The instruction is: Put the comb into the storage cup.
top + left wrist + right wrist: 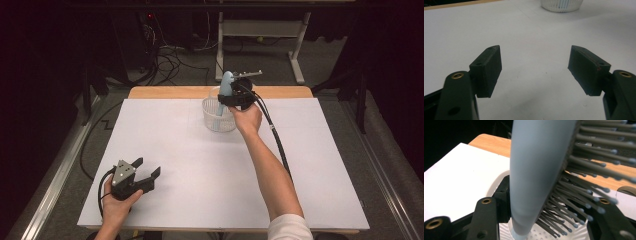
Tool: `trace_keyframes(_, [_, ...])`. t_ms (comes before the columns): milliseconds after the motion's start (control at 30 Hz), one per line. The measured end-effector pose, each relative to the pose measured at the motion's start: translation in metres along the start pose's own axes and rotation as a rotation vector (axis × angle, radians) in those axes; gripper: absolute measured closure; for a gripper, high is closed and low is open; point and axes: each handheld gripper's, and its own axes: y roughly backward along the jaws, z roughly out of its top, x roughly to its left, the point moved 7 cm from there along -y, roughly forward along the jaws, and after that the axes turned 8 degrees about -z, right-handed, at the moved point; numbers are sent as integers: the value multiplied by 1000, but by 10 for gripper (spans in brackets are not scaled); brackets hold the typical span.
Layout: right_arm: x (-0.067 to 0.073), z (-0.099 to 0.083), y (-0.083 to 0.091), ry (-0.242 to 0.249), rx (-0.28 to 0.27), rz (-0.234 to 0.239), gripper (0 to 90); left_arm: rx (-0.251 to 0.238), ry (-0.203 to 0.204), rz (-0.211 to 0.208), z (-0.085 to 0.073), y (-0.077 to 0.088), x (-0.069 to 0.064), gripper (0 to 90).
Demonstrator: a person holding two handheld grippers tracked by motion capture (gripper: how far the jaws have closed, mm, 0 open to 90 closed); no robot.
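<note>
Pale blue plastic hairbrush (226, 85) with grey bristles stands handle-down in a white perforated plastic basket (216, 120) at the table's far edge. The right gripper (239, 98) brackets it, jaws slightly parted. The left gripper (145, 172) rests wide open, empty, near the front.

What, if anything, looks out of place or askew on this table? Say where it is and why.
Nothing is spilled or damaged. The one oddity: a pale blue hairbrush stands handle-down in the white basket at the far edge, its bristled head poking well above the rim, between the right tongs. The left tongs rest apart, open.
</note>
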Motion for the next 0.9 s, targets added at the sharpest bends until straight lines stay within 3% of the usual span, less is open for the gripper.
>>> trace_keyframes(200, [-4,-1,2,-6,13,-1,458,1,0,-1,0,0,0,279])
trace_keyframes(533, [-6,-2,4,25,23,-13,435,5,1,-7,-1,-1,0,279])
trace_keyframes(900, [-18,-5,7,25,36,-29,395,5,1,-7,-1,-1,0,279])
